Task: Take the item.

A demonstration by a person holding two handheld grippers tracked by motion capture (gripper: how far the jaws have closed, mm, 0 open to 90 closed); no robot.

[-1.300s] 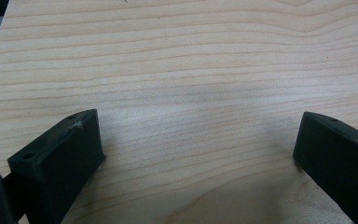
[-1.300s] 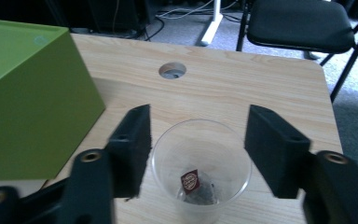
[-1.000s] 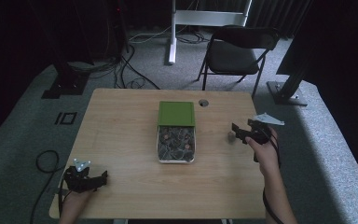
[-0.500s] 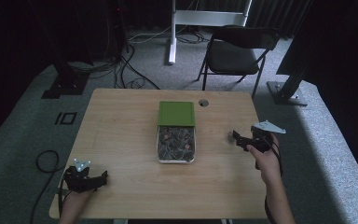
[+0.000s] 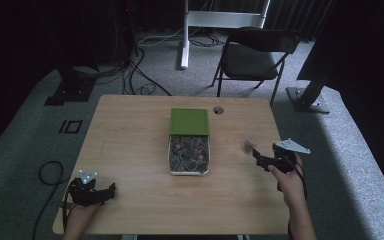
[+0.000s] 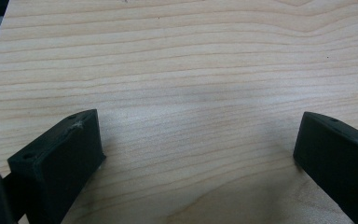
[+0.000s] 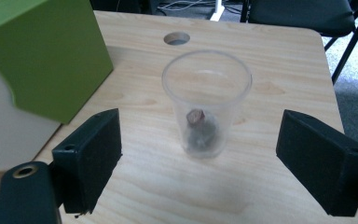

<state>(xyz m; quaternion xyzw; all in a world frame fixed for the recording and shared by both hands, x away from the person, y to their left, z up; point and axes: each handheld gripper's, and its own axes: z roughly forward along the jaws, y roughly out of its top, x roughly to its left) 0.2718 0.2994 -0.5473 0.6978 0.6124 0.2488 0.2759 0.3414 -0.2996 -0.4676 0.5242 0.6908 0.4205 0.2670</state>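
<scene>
Now the right gripper (image 5: 261, 159) is held by the person's right hand (image 5: 286, 180) near the right edge of the table (image 5: 130, 140). Its jaws stand wide apart and hold nothing. In the right gripper view the two black jaws rise at both sides, and between them, a little farther off, a clear plastic cup (image 7: 206, 102) stands upright on the wood, touching neither jaw. A small brown object (image 7: 196, 116) lies at the bottom of the cup; what it is I cannot tell. Behind the cup there is a round hole (image 7: 177, 38) in the table top, near the far edge.

The left gripper (image 5: 102, 194) is held by the left hand (image 5: 80, 217) at the near left corner of the table. Its jaws are also wide apart, with only bare wood between them in the left gripper view, and they hold nothing.

At the middle of the table lies an open box (image 5: 189, 157) with small dark pieces inside, too small to name. Its green lid (image 5: 189, 121) lies at the far end of the box, touching it. A black folding chair (image 5: 255, 52) stands on the floor beyond the far edge of the table.
</scene>
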